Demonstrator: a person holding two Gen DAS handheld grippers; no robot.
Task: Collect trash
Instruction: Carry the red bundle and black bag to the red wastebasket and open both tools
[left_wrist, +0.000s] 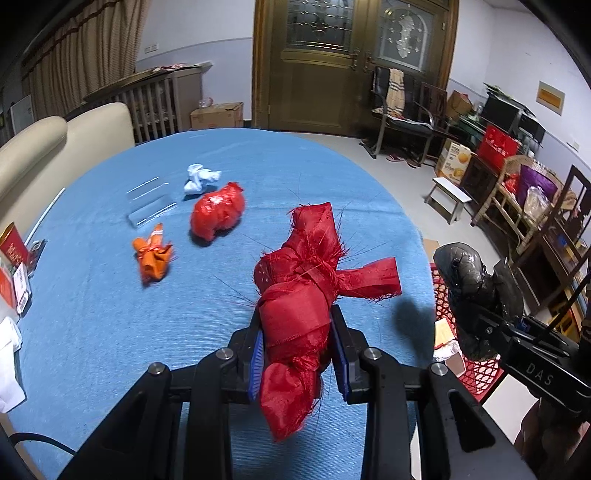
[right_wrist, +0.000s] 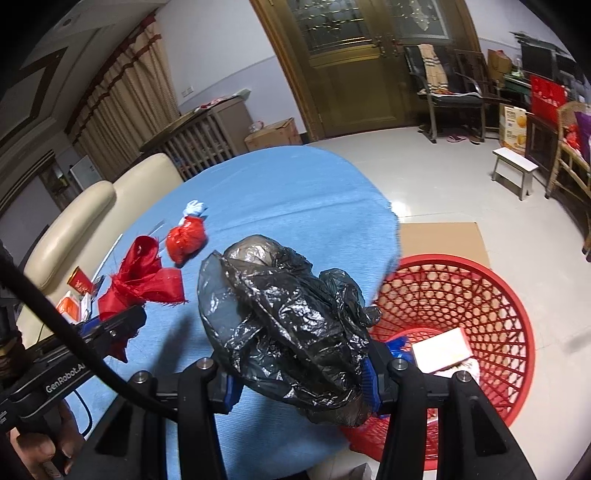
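Right wrist view: the right claw (right_wrist: 301, 384) grips a crumpled black plastic bag (right_wrist: 284, 317) over the blue-clothed desk (right_wrist: 288, 192), just short of the red mesh basket (right_wrist: 495, 295); released early, it lands outside. The left claw (left_wrist: 301, 354) clamps a knotted red ribbon bundle (left_wrist: 306, 295), whose loose tails could snag.

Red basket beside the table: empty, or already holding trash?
Not empty: the red basket holds a white box on its bottom.
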